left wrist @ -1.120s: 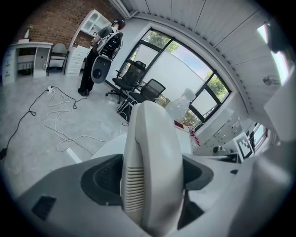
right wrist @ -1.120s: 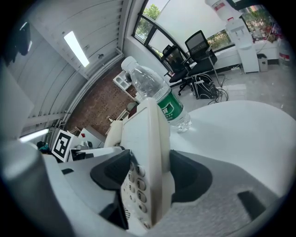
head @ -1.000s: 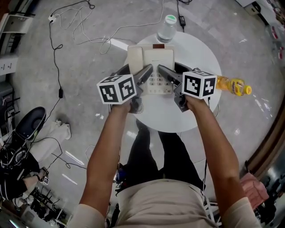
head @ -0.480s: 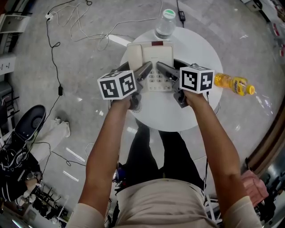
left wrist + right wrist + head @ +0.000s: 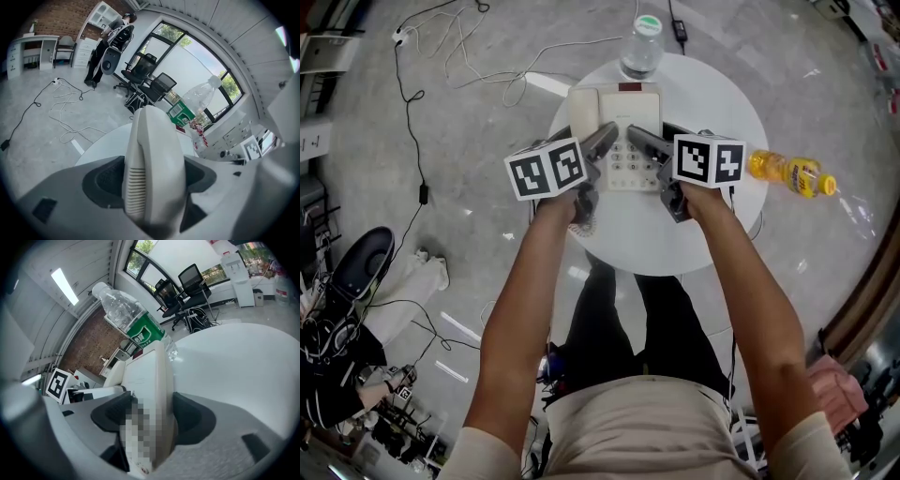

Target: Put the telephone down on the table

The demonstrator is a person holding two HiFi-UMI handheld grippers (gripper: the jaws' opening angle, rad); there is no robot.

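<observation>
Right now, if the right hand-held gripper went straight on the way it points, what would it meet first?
The right hand-held gripper is shut on the telephone, which would move with it. Beyond that it would probably meet the water bottle, though depth is unclear.

A round white table (image 5: 722, 98) is standing on a glossy grey floor (image 5: 459, 225), where white cables (image 5: 469, 56) are trailing beyond the table's far left edge. Daylight is pouring through tall dark-framed windows (image 5: 187, 65), before which black office chairs (image 5: 158, 84) are standing. A brick wall (image 5: 61, 18) is backing white desks (image 5: 28, 47), and a strip light (image 5: 64, 286) is glowing on the panelled ceiling (image 5: 220, 23).
</observation>
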